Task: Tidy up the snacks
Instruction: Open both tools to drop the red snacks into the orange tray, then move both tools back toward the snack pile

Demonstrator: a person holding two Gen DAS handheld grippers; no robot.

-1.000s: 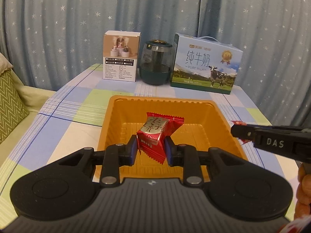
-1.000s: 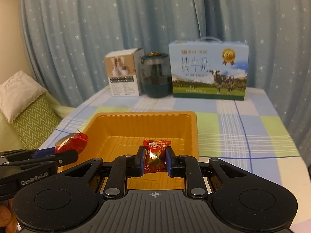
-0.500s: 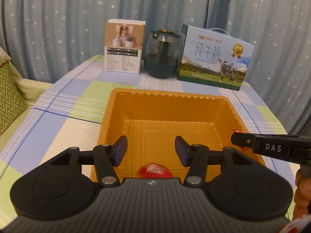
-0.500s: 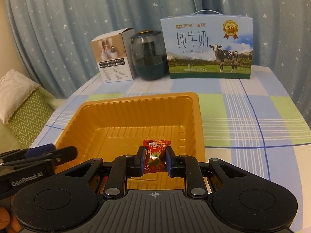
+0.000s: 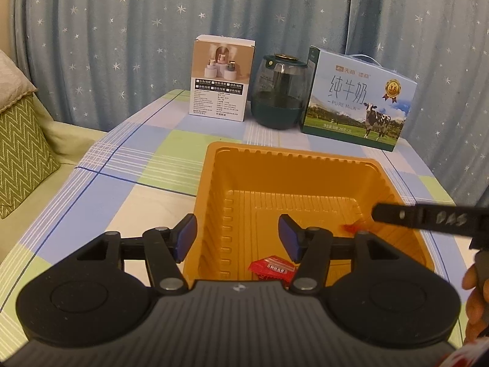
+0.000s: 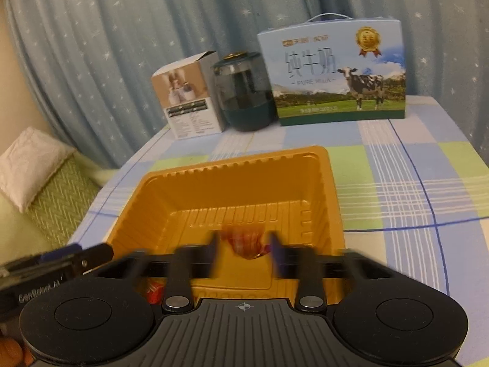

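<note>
Tray (image 5: 293, 165), orange plastic with ribbed walls, sits on the checked cloth of the table (image 5: 146, 159). Left tool (image 5: 237, 240) hangs over the tray's near-left corner, its jaws opening with nothing between them; a red-wrapped candy (image 5: 272, 269) lies on the tray floor just below, touching neither blue pad. Right tool (image 6: 244, 252) is over the tray's near side, jaws also opening (heavy motion blur on the fingers); a second red candy (image 6: 247, 241) shows between them, and the pads appear clear of it, though the blur leaves the contact uncertain. In the left view the right tool's tip (image 5: 428, 218) reaches in over the tray's right rim. At the table's far edge stand a white carton (image 5: 221, 78), a dark green jar (image 5: 279, 91) and a milk box (image 5: 357, 101), side by side before a starred blue curtain (image 5: 122, 30).
</note>
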